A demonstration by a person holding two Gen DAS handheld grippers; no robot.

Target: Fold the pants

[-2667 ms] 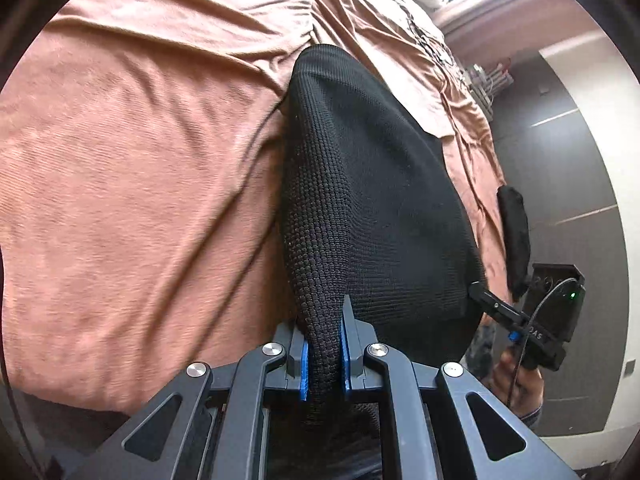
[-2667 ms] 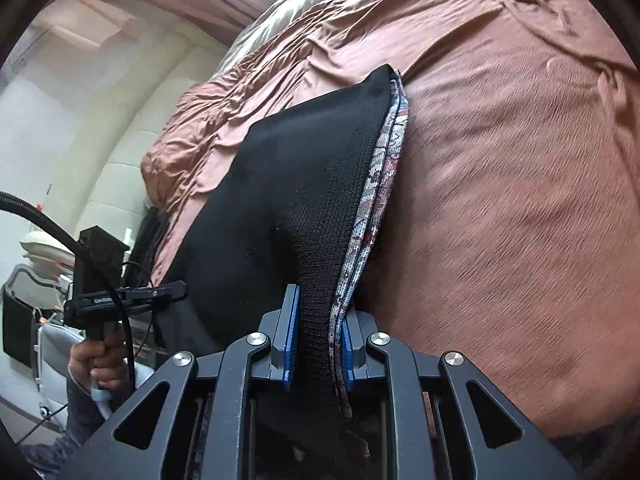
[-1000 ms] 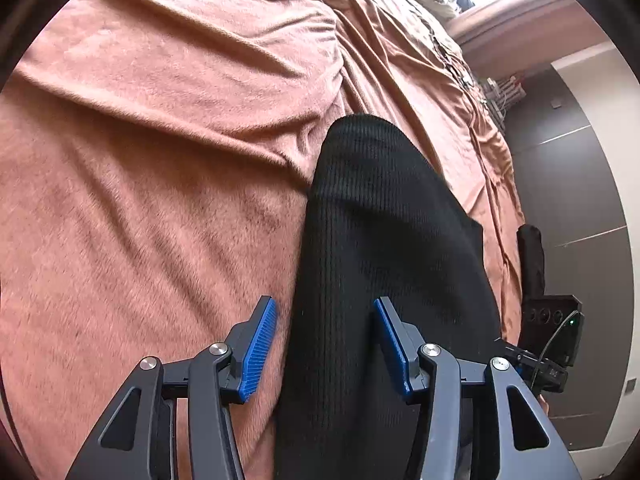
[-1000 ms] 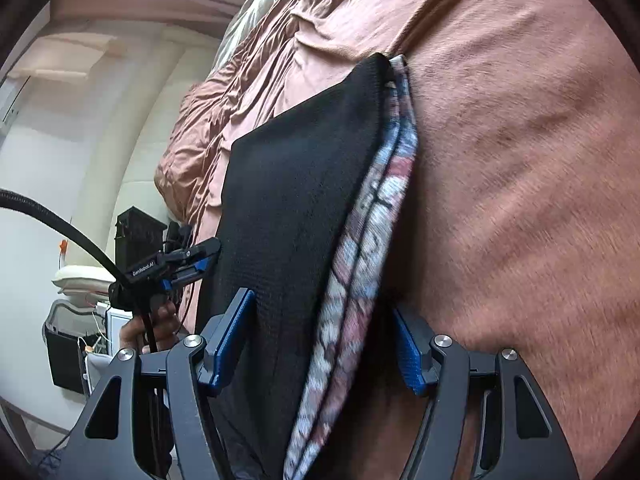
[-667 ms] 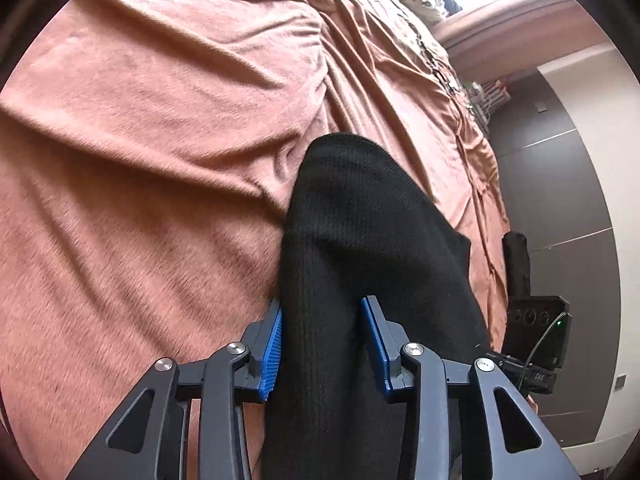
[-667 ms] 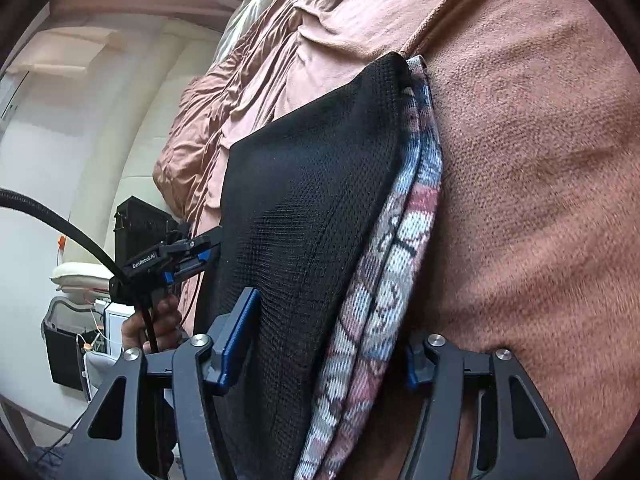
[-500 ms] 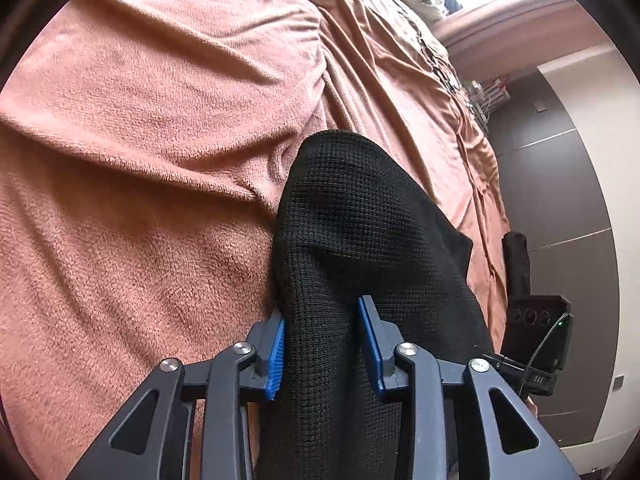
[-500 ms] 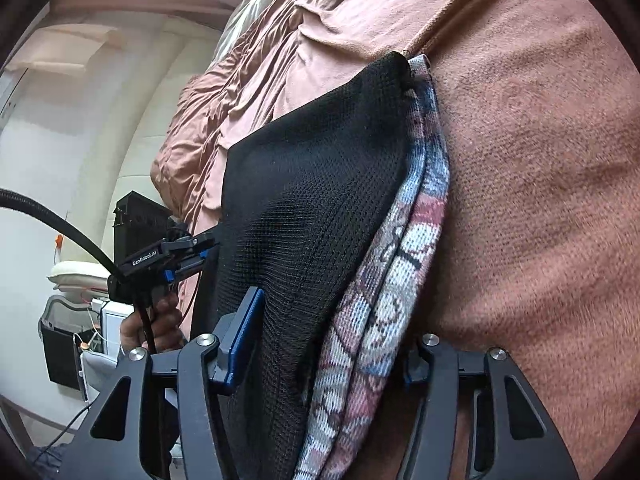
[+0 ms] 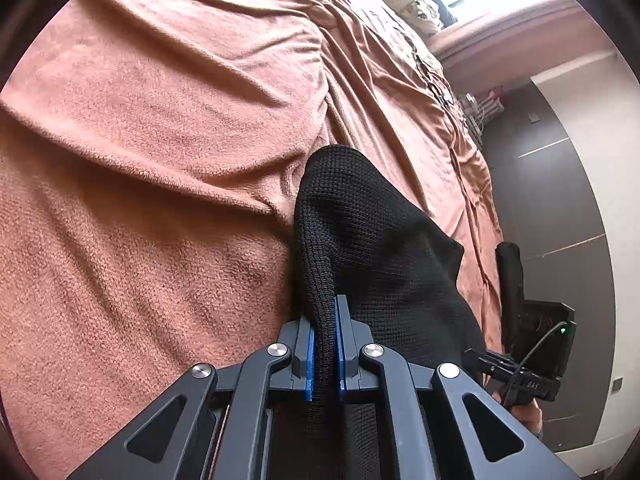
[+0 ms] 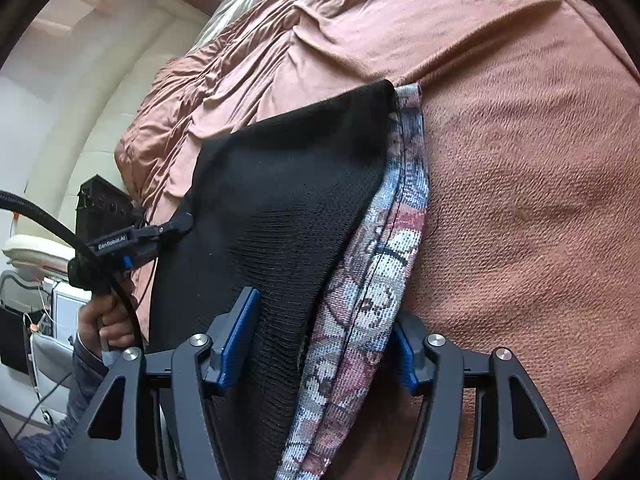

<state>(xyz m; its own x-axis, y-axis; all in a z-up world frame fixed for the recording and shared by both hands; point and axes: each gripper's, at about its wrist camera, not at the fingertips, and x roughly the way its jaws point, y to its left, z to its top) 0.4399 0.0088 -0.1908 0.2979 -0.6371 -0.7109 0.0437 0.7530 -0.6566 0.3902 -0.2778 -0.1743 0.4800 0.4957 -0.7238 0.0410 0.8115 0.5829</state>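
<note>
Black knit pants (image 9: pixel 380 240) lie folded on a rust-brown bed blanket (image 9: pixel 160 160). My left gripper (image 9: pixel 325 312) is shut on a pinched ridge of the black cloth at the near left edge. In the right wrist view the pants (image 10: pixel 288 184) show a pink and blue patterned waistband (image 10: pixel 384 264) along their right edge. My right gripper (image 10: pixel 322 308) straddles that edge, its jaws opening, with black cloth and waistband loose between the blue pads (image 10: pixel 240 332). Each gripper is visible from the other's camera: the left gripper (image 10: pixel 176 226) and the right gripper (image 9: pixel 480 358).
The wrinkled blanket (image 10: pixel 520 200) spreads far beyond the pants. A dark panelled wall (image 9: pixel 560 208) stands past the bed's right side. A person's hand (image 10: pixel 104 316) holds the left gripper's handle, with a black cable (image 10: pixel 60 224) and white furniture (image 10: pixel 28 248) behind it.
The left jaws closed from wide apart onto a fold of the black cloth. The right gripper edged forward along the waistband, its jaws staying apart around it.
</note>
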